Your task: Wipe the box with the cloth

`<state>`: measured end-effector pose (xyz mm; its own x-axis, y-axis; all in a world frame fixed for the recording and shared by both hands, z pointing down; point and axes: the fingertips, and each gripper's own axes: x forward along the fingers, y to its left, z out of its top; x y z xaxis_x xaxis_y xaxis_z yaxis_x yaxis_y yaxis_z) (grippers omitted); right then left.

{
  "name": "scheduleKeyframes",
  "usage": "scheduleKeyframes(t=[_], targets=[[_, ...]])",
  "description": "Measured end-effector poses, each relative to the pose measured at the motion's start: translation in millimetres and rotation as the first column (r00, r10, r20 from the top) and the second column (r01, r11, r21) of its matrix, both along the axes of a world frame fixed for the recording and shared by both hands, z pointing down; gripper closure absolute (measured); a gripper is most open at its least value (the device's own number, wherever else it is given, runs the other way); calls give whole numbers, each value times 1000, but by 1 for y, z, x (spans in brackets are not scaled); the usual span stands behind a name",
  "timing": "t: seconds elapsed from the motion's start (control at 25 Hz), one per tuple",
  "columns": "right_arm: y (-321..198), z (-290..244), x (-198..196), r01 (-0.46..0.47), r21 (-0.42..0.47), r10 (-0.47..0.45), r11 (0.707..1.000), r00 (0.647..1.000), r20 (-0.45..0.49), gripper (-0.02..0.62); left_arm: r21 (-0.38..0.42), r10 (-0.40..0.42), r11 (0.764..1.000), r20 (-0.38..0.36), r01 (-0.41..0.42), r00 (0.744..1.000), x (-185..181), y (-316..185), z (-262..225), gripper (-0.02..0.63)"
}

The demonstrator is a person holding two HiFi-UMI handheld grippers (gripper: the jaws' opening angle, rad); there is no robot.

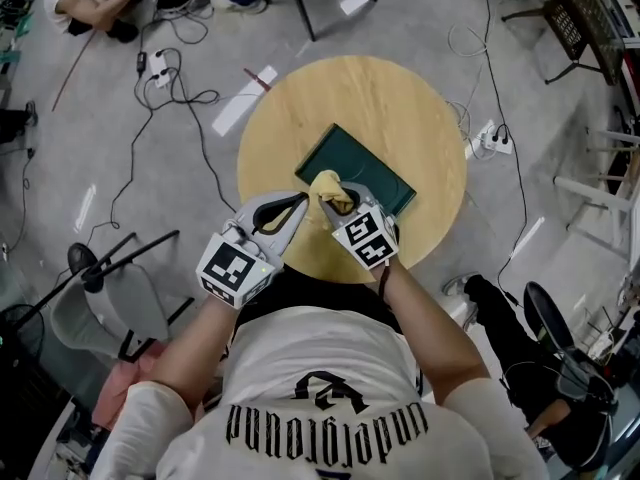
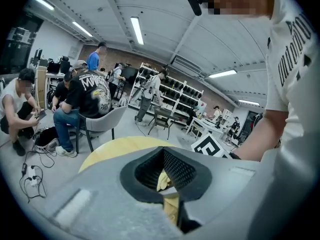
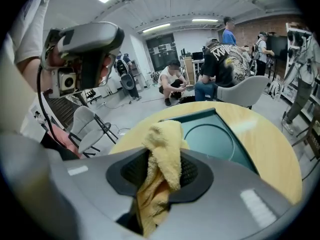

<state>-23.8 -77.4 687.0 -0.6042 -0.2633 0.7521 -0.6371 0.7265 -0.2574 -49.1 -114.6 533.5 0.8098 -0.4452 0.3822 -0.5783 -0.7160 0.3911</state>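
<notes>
I see a round wooden table (image 1: pixel 400 98) on a grey floor (image 1: pixel 90 138) strewn with black cables (image 1: pixel 190 98). A white power strip (image 1: pixel 495 141) lies to its right, and a grey chair (image 1: pixel 100 313) stands lower left.

Looks like a robotics lab or workshop hall: bare grey floor (image 1: pixel 100 118) strewn with cables (image 1: pixel 190 98) and power strips (image 1: pixel 495 140), stocked shelving racks (image 2: pixel 177 91), ceiling strip lights (image 2: pixel 136 30), people (image 2: pixel 85 96) seated working.
</notes>
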Motion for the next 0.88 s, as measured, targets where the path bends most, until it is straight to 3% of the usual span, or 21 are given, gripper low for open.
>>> scheduleKeyframes(t=[0.48, 0.88], targets=[[44, 0, 63, -78, -26, 76, 997, 995, -58, 491, 11, 78, 997, -7, -78, 997, 52, 11, 0, 598], [80, -10, 123, -186, -18, 185, 982, 981, -51, 491, 20, 156, 988, 5, -156, 988, 105, 30, -5, 598]])
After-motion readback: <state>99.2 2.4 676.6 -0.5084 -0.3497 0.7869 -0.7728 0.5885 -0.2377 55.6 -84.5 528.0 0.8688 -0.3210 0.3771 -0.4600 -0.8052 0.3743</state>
